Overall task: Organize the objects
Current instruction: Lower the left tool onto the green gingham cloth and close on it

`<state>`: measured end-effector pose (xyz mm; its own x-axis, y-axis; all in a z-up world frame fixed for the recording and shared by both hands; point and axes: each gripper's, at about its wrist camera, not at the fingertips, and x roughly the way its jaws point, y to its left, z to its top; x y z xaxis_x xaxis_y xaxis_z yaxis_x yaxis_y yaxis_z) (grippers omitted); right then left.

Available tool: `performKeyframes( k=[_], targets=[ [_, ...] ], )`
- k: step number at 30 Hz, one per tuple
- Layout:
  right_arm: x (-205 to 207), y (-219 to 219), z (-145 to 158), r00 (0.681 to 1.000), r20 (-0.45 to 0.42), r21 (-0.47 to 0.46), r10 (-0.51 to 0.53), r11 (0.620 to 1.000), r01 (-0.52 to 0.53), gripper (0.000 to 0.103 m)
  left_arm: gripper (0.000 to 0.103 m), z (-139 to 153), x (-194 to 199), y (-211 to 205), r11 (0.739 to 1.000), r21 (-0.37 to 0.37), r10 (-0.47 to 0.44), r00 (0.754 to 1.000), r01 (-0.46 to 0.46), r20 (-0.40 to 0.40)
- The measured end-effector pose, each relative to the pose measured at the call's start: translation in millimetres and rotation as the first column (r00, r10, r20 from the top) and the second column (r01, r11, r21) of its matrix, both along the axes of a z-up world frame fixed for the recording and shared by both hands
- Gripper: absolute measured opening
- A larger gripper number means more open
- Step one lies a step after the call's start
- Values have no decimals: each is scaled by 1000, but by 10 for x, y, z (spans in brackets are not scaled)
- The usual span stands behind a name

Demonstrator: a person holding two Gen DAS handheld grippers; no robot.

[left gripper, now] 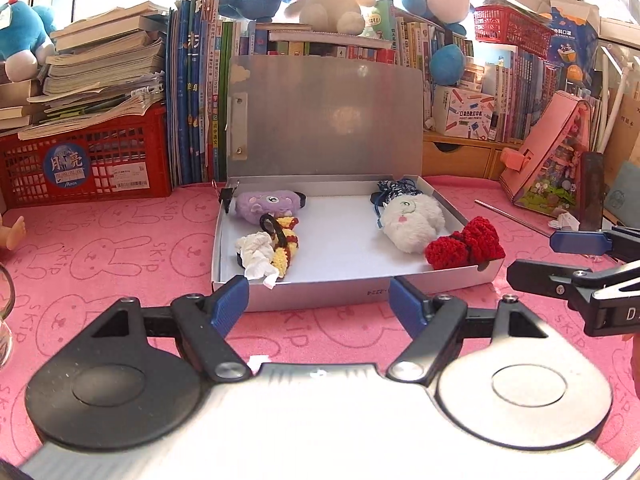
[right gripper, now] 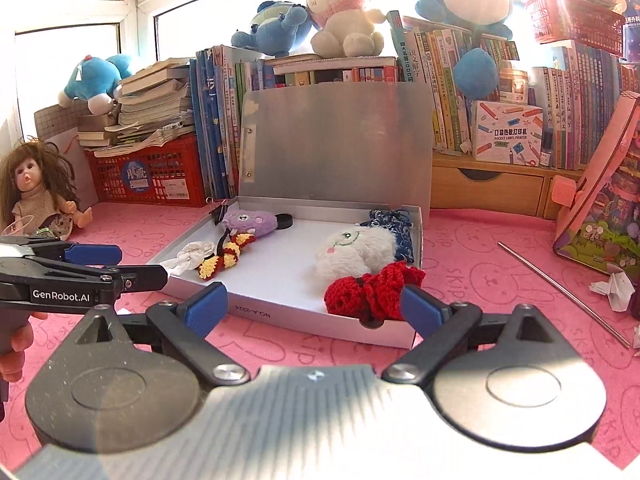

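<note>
A shallow silver box (left gripper: 352, 294) (right gripper: 304, 320) lies open on the pink mat, lid upright. Inside are a purple plush (left gripper: 264, 206) (right gripper: 250, 222), a yellow-red crochet piece (left gripper: 286, 250) (right gripper: 226, 258), a white cloth (left gripper: 254, 254) (right gripper: 192, 256), a white plush (left gripper: 412, 220) (right gripper: 354, 254), a blue patterned pouch (left gripper: 394, 190) (right gripper: 390, 224) and a red crochet bow (left gripper: 464, 246) (right gripper: 370, 290) at the front right corner. My left gripper (left gripper: 320, 304) is open and empty before the box's front wall. My right gripper (right gripper: 316, 304) is open and empty, just short of the bow.
Books, red crates (left gripper: 86, 164) and plush toys line the back. A doll (right gripper: 36, 196) sits at the left. A pink toy box (left gripper: 554, 152) (right gripper: 604, 208), a metal rod (right gripper: 560, 288) and crumpled paper (right gripper: 612, 286) lie at the right. A glass rim (left gripper: 6, 312) is at the left edge.
</note>
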<state>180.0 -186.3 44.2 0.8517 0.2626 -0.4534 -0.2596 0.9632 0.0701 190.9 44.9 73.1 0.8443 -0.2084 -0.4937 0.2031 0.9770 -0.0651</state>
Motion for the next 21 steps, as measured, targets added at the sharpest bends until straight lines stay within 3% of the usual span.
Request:
performKeyframes(
  k=[6,12,21],
  targets=[
    [-435,46,-109,998,-15,-14,58,998,-58,97,84,-93,-446,43,998,-50,-36,999,35,-21],
    [-844,116,-260,989,-45,-44,137,989,-139,97,87,-256,-727,-7,995,-50,-84,995,81,-60],
    [-1309,445,-512,947,-85,-153,310,935,-320,95,88,-481,-745,-154,989,-72,-137,982,128,-133]
  ],
)
